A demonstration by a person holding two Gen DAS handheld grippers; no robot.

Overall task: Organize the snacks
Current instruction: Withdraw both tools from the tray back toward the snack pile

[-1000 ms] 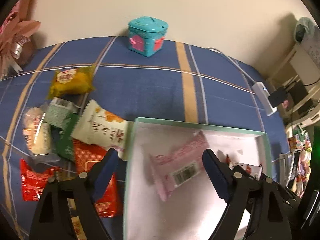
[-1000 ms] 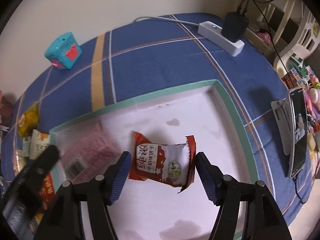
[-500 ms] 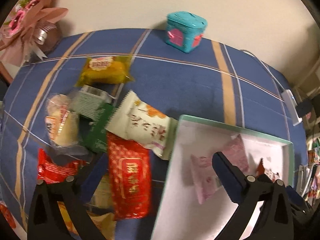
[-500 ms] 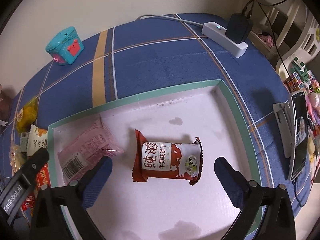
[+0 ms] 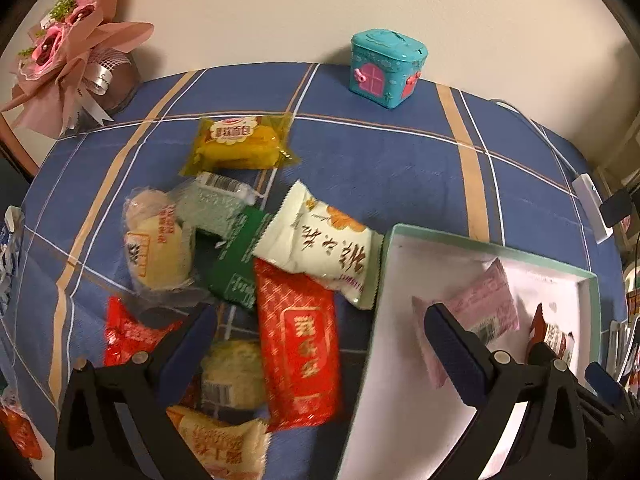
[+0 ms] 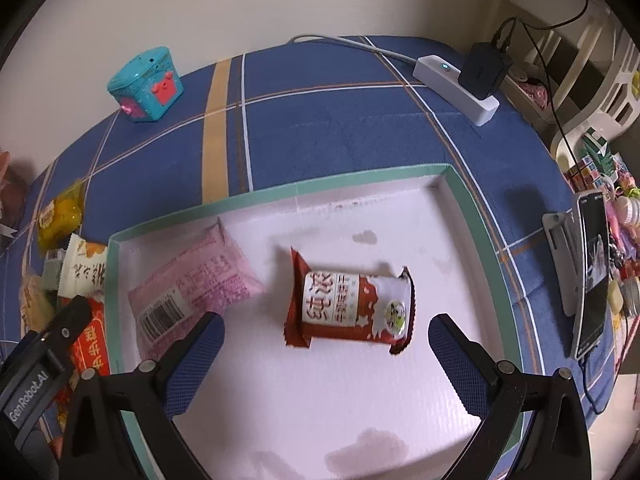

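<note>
Over on the left, the loose snack packets are lying heaped on the blue plaid-clothed surface (image 5: 392, 168): a yellow bread packet (image 5: 240, 145) farthest back, a clear-wrapped pale bun (image 5: 156, 244), a dark green foil packet (image 5: 236, 264), a cream packet with orange flowers (image 5: 324, 248) touching the tray's left wall, and a long red packet with gold lettering (image 5: 300, 352). The left gripper (image 5: 320, 344) is hovering above that red packet, its jaws having just been opening and now standing wide, gripping nothing. To the right, the shallow white tray with a mint-green rim (image 6: 360, 176) is holding a pink wrapped packet (image 6: 196, 284) and a brown-red and white biscuit packet (image 6: 352, 304). The right gripper (image 6: 326, 350) is hanging over the biscuit packet, jaws just opened wide, pads clear of it
</note>
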